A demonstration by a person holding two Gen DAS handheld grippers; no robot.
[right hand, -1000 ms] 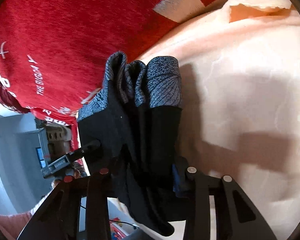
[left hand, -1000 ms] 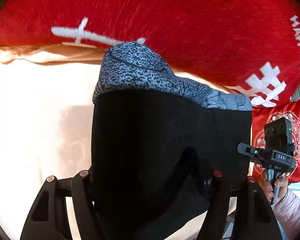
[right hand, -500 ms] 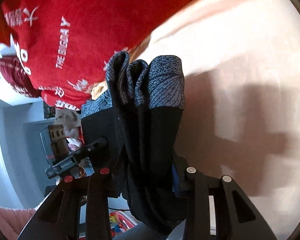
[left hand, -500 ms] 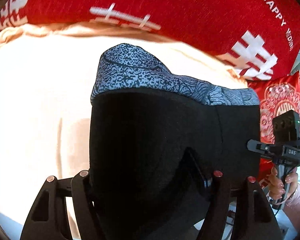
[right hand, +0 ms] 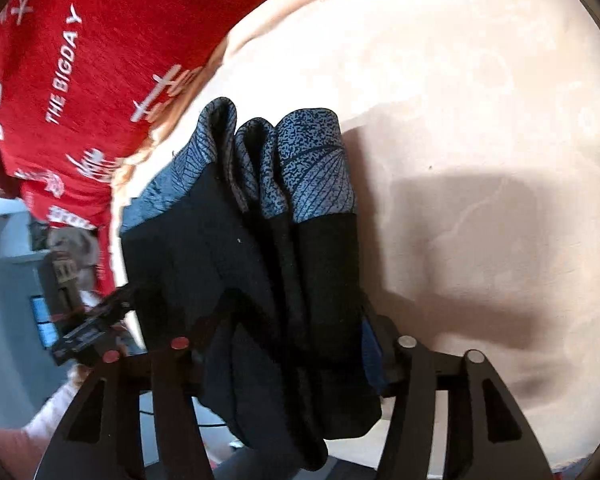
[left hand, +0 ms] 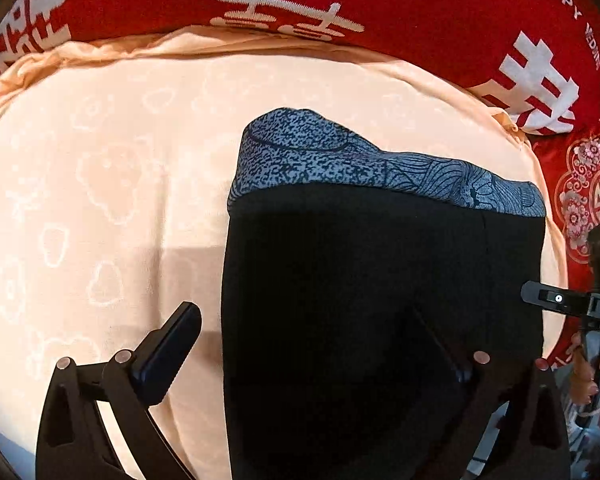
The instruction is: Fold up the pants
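Observation:
The folded black pants (left hand: pixel 380 280) with a blue-grey patterned waistband (left hand: pixel 340 160) lie on the peach sheet. My left gripper (left hand: pixel 304 312) is opening: its left finger (left hand: pixel 172 344) stands well clear of the fabric, and the right finger is hidden by the black cloth. In the right wrist view the pants (right hand: pixel 260 248) show as a bunched stack with the waistband (right hand: pixel 312 168) at the far end. My right gripper (right hand: pixel 296 312) is opening too, with the bundle still filling the gap between its fingers. Each gripper appears in the other's view: right gripper (left hand: pixel 560 300), left gripper (right hand: pixel 92 324).
A peach bed sheet (left hand: pixel 100 200) with a faint cloud pattern spreads to the left of the pants and fills the right of the right wrist view (right hand: pixel 480 120). A red blanket (left hand: pixel 380 0) with white lettering lies beyond. A red embroidered cushion (left hand: pixel 592 184) sits at the right. A person's hand (left hand: pixel 584 380) holds the right gripper.
Both grippers drew back from the red blanket with the pants, and more sheet now shows beyond the waistband. The left gripper's left finger swung off the fabric. The right gripper's fingers spread wider.

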